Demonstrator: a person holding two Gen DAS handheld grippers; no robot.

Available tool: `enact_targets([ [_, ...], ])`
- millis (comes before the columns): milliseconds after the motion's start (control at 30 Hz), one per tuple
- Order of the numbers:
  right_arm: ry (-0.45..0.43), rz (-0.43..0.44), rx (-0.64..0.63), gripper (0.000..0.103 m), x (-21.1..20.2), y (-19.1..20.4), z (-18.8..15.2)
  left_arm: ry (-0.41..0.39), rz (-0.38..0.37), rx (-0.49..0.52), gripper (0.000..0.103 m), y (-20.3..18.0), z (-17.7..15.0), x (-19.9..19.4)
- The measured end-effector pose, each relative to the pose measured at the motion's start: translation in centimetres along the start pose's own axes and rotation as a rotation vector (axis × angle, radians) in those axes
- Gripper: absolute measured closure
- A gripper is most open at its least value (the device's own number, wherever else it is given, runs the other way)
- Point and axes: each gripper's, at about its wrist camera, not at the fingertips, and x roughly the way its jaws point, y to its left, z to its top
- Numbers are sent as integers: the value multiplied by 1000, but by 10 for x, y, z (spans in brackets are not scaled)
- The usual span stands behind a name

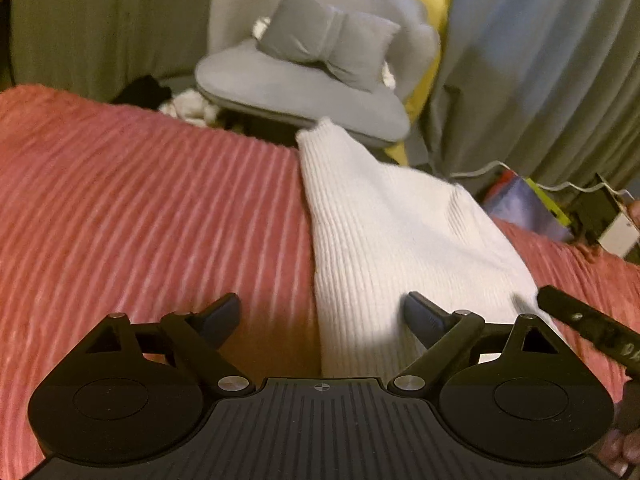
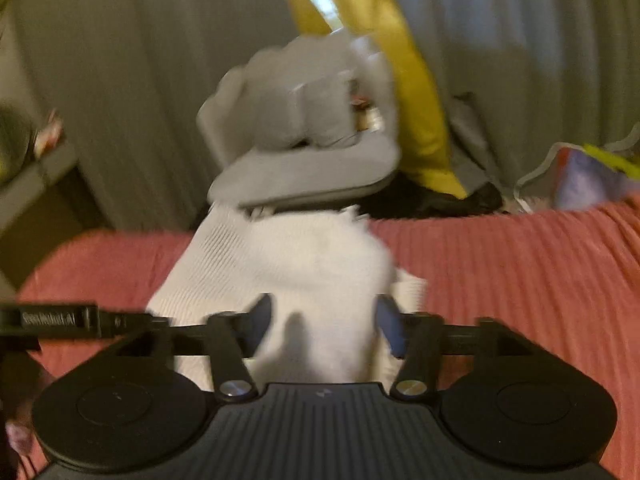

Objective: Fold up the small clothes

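A white ribbed knit garment [image 1: 400, 232] lies folded on a pink ribbed bedspread [image 1: 140, 200], reaching to the bed's far edge. My left gripper [image 1: 322, 308] hovers open over the garment's near left edge, one finger above the bedspread and the other above the knit. In the right wrist view the same garment [image 2: 288, 264] lies under my right gripper [image 2: 324, 320]. Its jaws stand apart over the cloth, and the blurred picture shows no pad pressing on it. The right gripper's finger [image 1: 588, 328] shows at the garment's near right corner.
Beyond the bed stands a grey cushioned chair [image 1: 304, 92] with a bow-shaped pillow [image 1: 328, 40]. Grey and yellow curtains [image 2: 416, 100] hang behind it. A colourful bag [image 1: 520, 200] and clutter sit at the right by the bed. The left gripper's body [image 2: 60, 320] shows at the left edge.
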Motion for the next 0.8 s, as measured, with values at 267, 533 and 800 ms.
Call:
enact_targets([
  [267, 180, 202, 306, 38, 15, -64, -21, 131, -197, -86, 8, 6, -11, 22],
  [533, 231, 320, 553, 36, 49, -93, -27, 138, -302, -194, 10, 21, -2, 45],
  [800, 217, 328, 584, 60, 67, -86, -19, 135, -289, -281, 53, 26, 9, 49],
])
